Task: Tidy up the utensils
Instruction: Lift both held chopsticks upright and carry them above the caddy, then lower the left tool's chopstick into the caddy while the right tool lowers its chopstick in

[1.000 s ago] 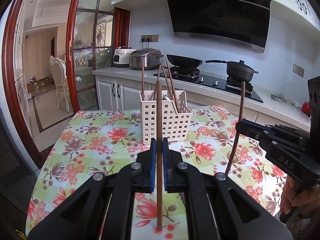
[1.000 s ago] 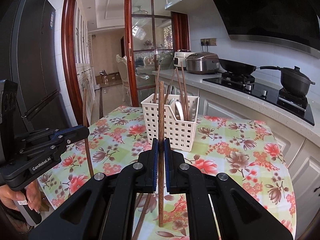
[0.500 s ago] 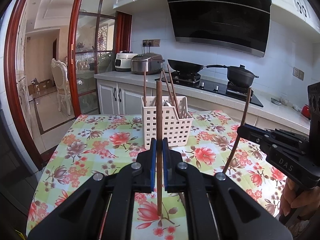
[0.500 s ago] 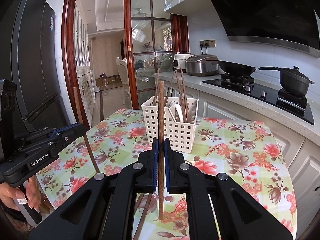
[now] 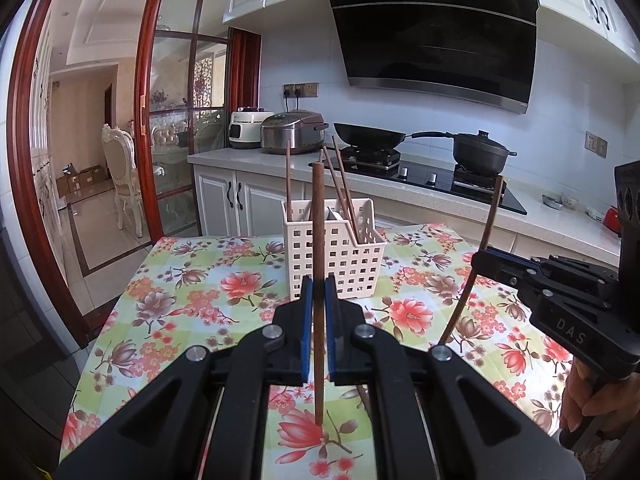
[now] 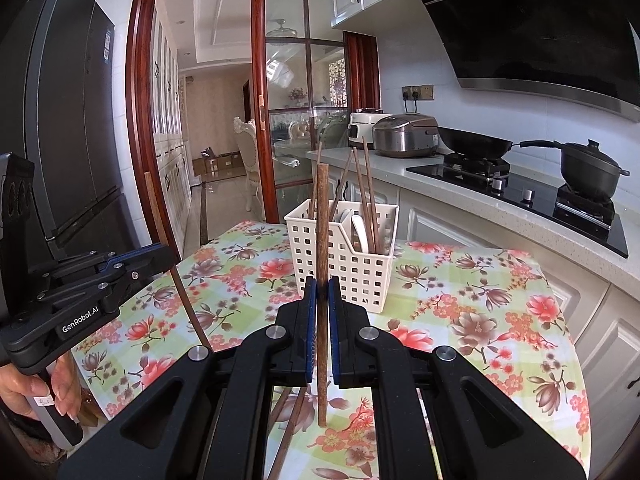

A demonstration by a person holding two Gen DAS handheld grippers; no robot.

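The left gripper (image 5: 316, 300) pinches a brown chopstick (image 5: 318, 240) upright, in front of the white basket (image 5: 340, 264) on the floral tablecloth (image 5: 192, 288). Right of the basket, the right gripper (image 5: 486, 261) seems to clamp another chopstick (image 5: 482, 248), tilted. More chopsticks (image 5: 340, 180) stand inside the basket.

Table with a floral cloth

The table (image 5: 192, 280) carries a white slotted basket (image 5: 336, 256) at frame centre; two loose chopsticks (image 6: 292, 428) lie at the bottom centre.
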